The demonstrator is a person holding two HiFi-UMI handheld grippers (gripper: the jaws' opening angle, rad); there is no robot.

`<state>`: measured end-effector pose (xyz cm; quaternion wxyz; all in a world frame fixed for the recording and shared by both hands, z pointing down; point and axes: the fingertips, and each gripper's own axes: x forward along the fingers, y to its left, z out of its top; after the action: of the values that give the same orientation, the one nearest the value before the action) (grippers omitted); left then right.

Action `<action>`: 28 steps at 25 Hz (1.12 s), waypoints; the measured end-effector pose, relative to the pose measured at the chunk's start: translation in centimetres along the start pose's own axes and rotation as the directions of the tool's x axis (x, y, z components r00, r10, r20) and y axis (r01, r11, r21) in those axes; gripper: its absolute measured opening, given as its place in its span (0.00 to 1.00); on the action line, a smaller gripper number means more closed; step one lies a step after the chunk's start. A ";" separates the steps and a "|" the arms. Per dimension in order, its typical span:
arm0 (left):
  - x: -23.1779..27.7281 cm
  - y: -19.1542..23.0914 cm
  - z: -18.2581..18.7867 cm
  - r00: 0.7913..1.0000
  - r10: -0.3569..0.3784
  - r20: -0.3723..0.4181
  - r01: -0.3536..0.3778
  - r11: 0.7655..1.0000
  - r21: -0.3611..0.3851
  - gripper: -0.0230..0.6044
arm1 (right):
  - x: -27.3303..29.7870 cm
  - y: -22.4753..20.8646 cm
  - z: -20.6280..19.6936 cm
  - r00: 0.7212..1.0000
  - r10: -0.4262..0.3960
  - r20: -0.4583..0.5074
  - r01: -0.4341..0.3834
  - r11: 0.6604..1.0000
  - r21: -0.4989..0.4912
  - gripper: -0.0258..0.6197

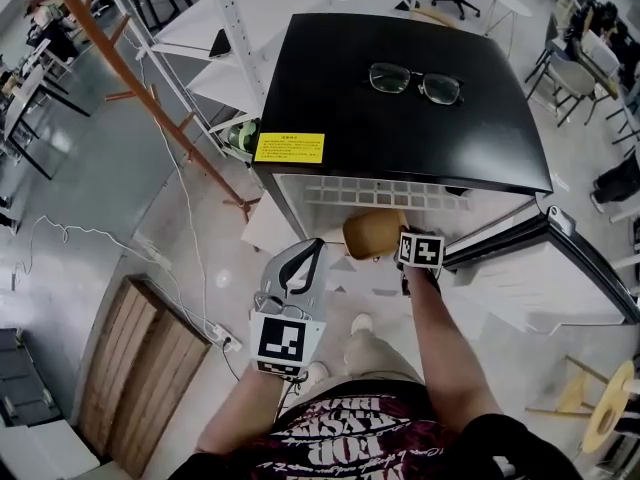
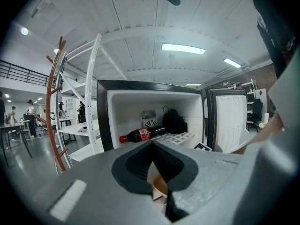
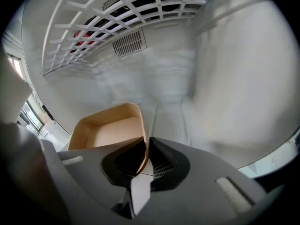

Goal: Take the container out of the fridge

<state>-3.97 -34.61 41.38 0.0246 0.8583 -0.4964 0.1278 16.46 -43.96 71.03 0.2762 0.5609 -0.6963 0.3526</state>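
A tan open container hangs at the mouth of the black mini fridge, just under its white wire shelf. My right gripper is shut on the container's right rim. In the right gripper view the thin rim of the container is pinched between the jaws of the right gripper, with the white fridge floor behind. My left gripper hangs lower left of the fridge opening, shut and empty. Seen from the left gripper, the fridge interior lies ahead.
The fridge door stands open to the right. Eyeglasses lie on the fridge top. On the wire shelf inside rest a cola bottle and a black object. White racking stands left; a wooden board lies on the floor.
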 end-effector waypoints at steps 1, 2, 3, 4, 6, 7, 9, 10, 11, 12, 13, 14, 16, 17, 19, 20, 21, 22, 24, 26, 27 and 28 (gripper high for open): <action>-0.2 0.0 0.1 1.000 -0.003 0.000 0.003 1.000 -0.002 0.04 | -0.2 0.0 -0.1 1.000 0.000 0.000 0.000 1.000 0.005 0.12; -0.3 0.0 0.2 1.000 -0.003 -0.001 0.003 1.000 -0.003 0.04 | -0.4 0.1 -0.2 1.000 0.001 0.001 -0.001 1.000 0.010 0.12; -0.4 0.3 0.4 1.000 -0.002 -0.002 0.002 1.000 -0.005 0.04 | -0.7 0.1 -0.1 1.000 0.003 0.002 -0.003 1.000 0.015 0.11; -0.5 0.5 0.7 1.000 0.000 -0.002 0.000 1.000 -0.007 0.04 | -1.0 0.1 0.1 1.000 0.004 0.004 -0.004 1.000 0.018 0.11; -1.0 0.9 1.2 1.000 0.007 0.000 -0.007 1.000 -0.009 0.04 | -1.9 0.2 0.3 1.000 0.007 0.013 -0.008 1.000 0.023 0.11; -1.3 0.9 1.3 1.000 0.012 0.003 -0.012 1.000 -0.007 0.04 | -2.3 0.2 0.2 1.000 0.010 0.021 -0.011 1.000 0.025 0.11; -2.1 0.8 1.3 1.000 0.020 0.011 -0.020 1.000 -0.003 0.04 | -3.2 0.2 0.1 0.999 0.013 0.038 -0.014 1.000 0.027 0.11; -2.5 0.7 1.4 1.000 0.022 0.015 -0.022 1.000 -0.001 0.04 | -3.7 0.2 0.1 0.999 0.014 0.046 -0.015 1.000 0.027 0.11; -2.7 0.7 1.4 1.000 0.023 0.018 -0.023 1.000 -0.001 0.04 | -4.2 0.3 0.1 0.998 0.014 0.054 -0.016 1.000 0.027 0.11; -3.0 0.6 1.5 1.000 0.022 0.021 -0.022 1.000 -0.001 0.04 | -4.6 0.3 0.2 0.998 0.015 0.062 -0.017 0.999 0.027 0.11; -3.2 0.5 1.5 0.999 0.021 0.023 -0.021 1.000 -0.002 0.04 | -5.1 0.4 0.3 0.997 0.016 0.069 -0.018 1.000 0.026 0.11; -3.5 0.5 1.6 0.999 0.020 0.025 -0.020 1.000 -0.002 0.04 | -5.6 0.5 0.4 0.997 0.017 0.076 -0.019 1.000 0.024 0.11; -3.9 0.3 1.6 0.999 0.019 0.029 -0.018 1.000 -0.004 0.04 | -6.5 0.6 0.4 0.996 0.016 0.091 -0.018 1.000 0.021 0.11; -4.1 0.3 1.6 0.999 0.017 0.032 -0.017 1.000 -0.004 0.04 | -6.9 0.6 0.5 0.995 0.015 0.099 -0.017 1.000 0.021 0.11; -4.5 0.1 1.8 0.999 0.013 0.039 -0.013 1.000 -0.005 0.04 | -7.9 0.7 0.6 0.993 0.012 0.116 -0.014 1.000 0.021 0.11; -4.7 0.0 2.0 0.999 0.011 0.043 -0.011 1.000 -0.004 0.04 | -8.4 0.7 0.7 0.992 0.010 0.125 -0.013 1.000 0.021 0.10; -4.9 0.0 2.1 0.999 0.010 0.049 -0.009 1.000 -0.003 0.04 | -8.9 0.8 0.8 0.991 0.010 0.135 -0.013 1.000 0.021 0.11; -5.2 0.0 2.3 0.998 0.010 0.054 -0.010 1.000 -0.001 0.04 | -9.5 1.0 0.9 0.989 0.010 0.145 -0.013 1.000 0.018 0.10; -5.7 0.0 2.6 0.998 0.017 0.065 -0.017 1.000 0.008 0.04 | -10.6 1.4 1.2 0.986 0.013 0.168 -0.014 1.000 0.007 0.10; -6.3 0.0 3.0 0.997 0.022 0.076 -0.024 1.000 0.020 0.04 | -11.9 1.8 1.5 0.982 0.011 0.188 -0.010 1.000 -0.008 0.11; -6.6 -0.1 3.2 0.996 0.023 0.081 -0.025 0.999 0.025 0.04 | -12.5 1.9 1.6 0.981 0.010 0.196 -0.007 1.000 -0.015 0.10; -6.8 -0.1 3.4 0.996 0.023 0.087 -0.026 0.999 0.029 0.04 | -13.1 2.0 1.7 0.979 0.011 0.204 -0.007 1.000 -0.020 0.10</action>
<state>-6.43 -29.34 36.44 -0.0112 0.8571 -0.5055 0.0983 17.34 -37.42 59.44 0.2073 0.5883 -0.7268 0.2876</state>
